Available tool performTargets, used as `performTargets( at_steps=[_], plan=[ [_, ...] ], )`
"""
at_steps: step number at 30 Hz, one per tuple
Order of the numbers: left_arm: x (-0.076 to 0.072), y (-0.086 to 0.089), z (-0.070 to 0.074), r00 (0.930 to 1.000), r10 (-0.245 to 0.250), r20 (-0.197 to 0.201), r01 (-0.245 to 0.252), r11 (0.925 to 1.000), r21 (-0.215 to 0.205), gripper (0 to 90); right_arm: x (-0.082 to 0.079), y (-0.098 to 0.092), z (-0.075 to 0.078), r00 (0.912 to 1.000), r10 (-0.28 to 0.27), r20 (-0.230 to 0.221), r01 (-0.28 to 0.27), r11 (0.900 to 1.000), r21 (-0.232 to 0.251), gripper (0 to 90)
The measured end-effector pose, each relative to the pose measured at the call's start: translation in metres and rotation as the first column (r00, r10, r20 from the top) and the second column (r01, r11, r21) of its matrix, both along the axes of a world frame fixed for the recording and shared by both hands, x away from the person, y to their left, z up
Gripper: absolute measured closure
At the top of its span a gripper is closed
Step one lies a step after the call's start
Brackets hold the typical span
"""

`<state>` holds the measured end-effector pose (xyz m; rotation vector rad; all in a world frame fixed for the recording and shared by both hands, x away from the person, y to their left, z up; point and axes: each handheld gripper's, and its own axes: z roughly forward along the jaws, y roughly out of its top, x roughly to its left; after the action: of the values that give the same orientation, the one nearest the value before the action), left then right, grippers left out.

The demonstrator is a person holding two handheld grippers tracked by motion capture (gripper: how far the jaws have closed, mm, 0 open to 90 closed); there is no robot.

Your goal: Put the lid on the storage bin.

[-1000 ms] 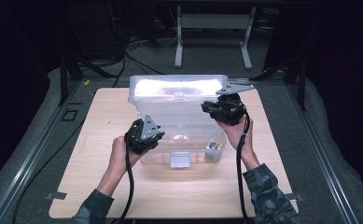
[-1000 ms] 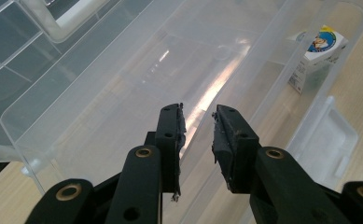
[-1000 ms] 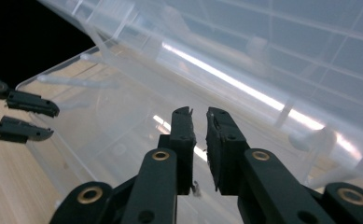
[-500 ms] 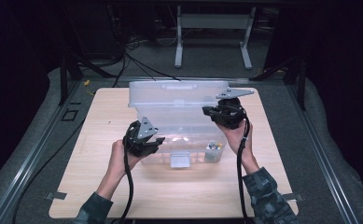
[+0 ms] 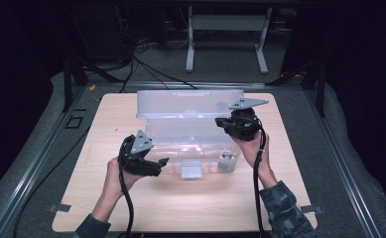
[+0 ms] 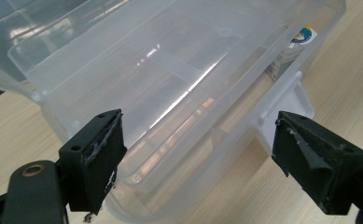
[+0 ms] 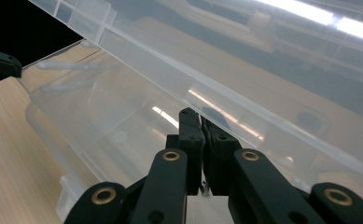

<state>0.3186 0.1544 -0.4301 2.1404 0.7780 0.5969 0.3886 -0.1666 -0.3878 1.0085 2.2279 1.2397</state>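
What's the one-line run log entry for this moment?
left hand-held gripper: open, jaws just opening at clear box front | right hand-held gripper: shut on raised lid

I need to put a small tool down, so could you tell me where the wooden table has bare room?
The light wooden tabletop is bare along its near edge between the two forearms, and in the left strip beside the clear plastic storage box. It is crowded at the box's front, where the left gripper stands open, and at the raised lid, which the right gripper pinches.
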Motion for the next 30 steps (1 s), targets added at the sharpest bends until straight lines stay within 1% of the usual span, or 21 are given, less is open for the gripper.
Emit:
performTargets(
  at_steps=[1, 3, 4, 7, 9, 12, 15, 16, 17, 19, 20, 21, 22, 25, 30],
  plan=[
    [-0.002, 0.002, 0.0, 1.0, 0.001, -0.005, -0.001, 1.0, -0.005, 15.4, -0.001, 0.0, -0.001, 1.0, 0.003, -0.001, -0.003, 1.0, -0.005, 87.2],
    [-0.006, 0.007, -0.001, 0.9999, 0.013, 0.0, -0.013, 0.9998, -0.015, 15.2, -0.003, 0.0, -0.003, 0.9999, 0.01, 0.005, -0.01, 1.0, 0.006, 87.1],
    [-0.007, 0.009, -0.001, 0.9997, 0.023, 0.002, -0.023, 0.9997, -0.006, 15.1, -0.003, -0.001, -0.004, 0.9999, 0.012, 0.008, -0.012, 1.0, 0.004, 87.3],
    [-0.011, 0.017, -0.004, 0.9982, 0.06, -0.003, -0.061, 0.9981, -0.006, 15.1, -0.005, 0.0, -0.005, 1.0, 0.006, 0.003, -0.006, 1.0, -0.009, 87.2],
    [-0.012, 0.022, -0.007, 0.9973, 0.073, -0.009, -0.073, 0.9973, -0.006, 14.9, -0.006, 0.0, -0.006, 1.0, 0.007, 0.006, -0.007, 1.0, -0.005, 87.2],
    [-0.013, 0.029, -0.012, 0.9956, 0.091, -0.023, -0.091, 0.9959, 0.003, 14.7, -0.007, 0.0, -0.007, 0.9999, 0.015, -0.002, -0.015, 1.0, -0.013, 87.1],
    [-0.014, 0.035, -0.018, 0.9931, 0.111, -0.036, -0.111, 0.9938, 0.001, 14.6, -0.009, -0.001, -0.009, 0.9996, 0.025, -0.011, -0.025, 1.0, -0.019, 87.2],
    [-0.015, 0.036, -0.02, 0.9927, 0.114, -0.037, -0.115, 0.9934, 0.0, 14.6, -0.01, -0.001, -0.01, 0.9996, 0.022, -0.016, -0.022, 0.999, -0.024, 87.1],
    [-0.015, 0.038, -0.022, 0.9922, 0.119, -0.037, -0.119, 0.9929, 0.002, 14.6, -0.01, -0.001, -0.011, 0.9995, 0.028, -0.012, -0.029, 0.999, -0.026, 87.1],
    [-0.016, 0.041, -0.027, 0.9904, 0.131, -0.046, -0.131, 0.9914, 0.004, 14.6, -0.012, -0.001, -0.012, 0.9997, 0.019, -0.016, -0.02, 0.999, -0.045, 87.0],
    [-0.016, 0.042, -0.03, 0.9896, 0.133, -0.054, -0.133, 0.9911, 0.007, 14.4, -0.012, -0.001, -0.014, 0.9989, 0.044, -0.02, -0.044, 0.999, -0.023, 87.0],
    [-0.016, 0.043, -0.033, 0.9884, 0.138, -0.062, -0.138, 0.9904, 0.012, 14.4, -0.013, -0.002, -0.014, 0.9989, 0.041, -0.02, -0.042, 0.999, -0.029, 87.0],
    [-0.016, 0.044, -0.035, 0.9878, 0.139, -0.069, -0.139, 0.9902, 0.016, 14.3, -0.014, -0.002, -0.015, 0.9994, 0.027, -0.02, -0.028, 0.999, -0.042, 86.9],
    [-0.016, 0.045, -0.041, 0.9856, 0.14, -0.096, -0.137, 0.9899, 0.038, 14.4, -0.018, -0.004, -0.016, 0.9994, 0.023, -0.026, -0.024, 0.999, -0.037, 86.7],
    [-0.015, 0.046, -0.05, 0.9819, 0.141, -0.127, -0.136, 0.9898, 0.042, 14.2, -0.023, -0.008, -0.016, 0.9994, 0.025, -0.026, -0.026, 0.999, -0.04, 86.7]
  ],
)
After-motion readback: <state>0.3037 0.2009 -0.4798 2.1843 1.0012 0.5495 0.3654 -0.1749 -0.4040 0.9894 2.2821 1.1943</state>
